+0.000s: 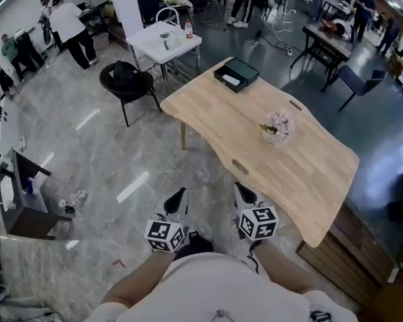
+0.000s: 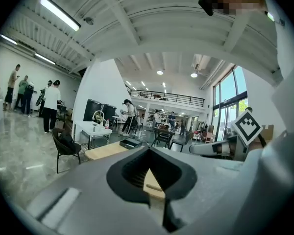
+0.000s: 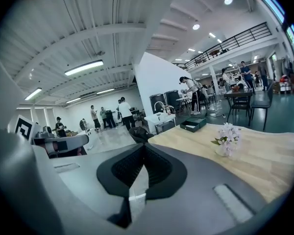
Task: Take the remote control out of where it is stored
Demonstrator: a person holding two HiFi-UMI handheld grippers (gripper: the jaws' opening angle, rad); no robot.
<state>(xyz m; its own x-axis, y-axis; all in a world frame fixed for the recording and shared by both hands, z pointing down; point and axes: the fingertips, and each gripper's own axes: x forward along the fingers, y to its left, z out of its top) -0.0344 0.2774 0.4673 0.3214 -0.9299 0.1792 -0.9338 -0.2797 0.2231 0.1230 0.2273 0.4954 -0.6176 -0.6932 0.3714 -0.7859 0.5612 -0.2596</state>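
A dark green open box (image 1: 236, 74) lies at the far end of the light wooden table (image 1: 302, 173); something pale lies inside it, and I cannot make out a remote control. The left gripper view shows the box (image 2: 130, 143) far ahead, and the right gripper view shows the same box (image 3: 192, 125). My left gripper (image 1: 178, 194) and right gripper (image 1: 242, 190) hang side by side over the floor at the table's near edge, far from the box. Both are shut with nothing between the jaws, as seen on the left gripper (image 2: 148, 154) and the right gripper (image 3: 144, 150).
A small vase of pale flowers (image 1: 277, 127) stands mid-table. A black chair (image 1: 126, 80) and a white side table (image 1: 162, 40) stand beyond the table's left side. A dark desk (image 1: 329, 35) is at the back right. Several people stand at the far left.
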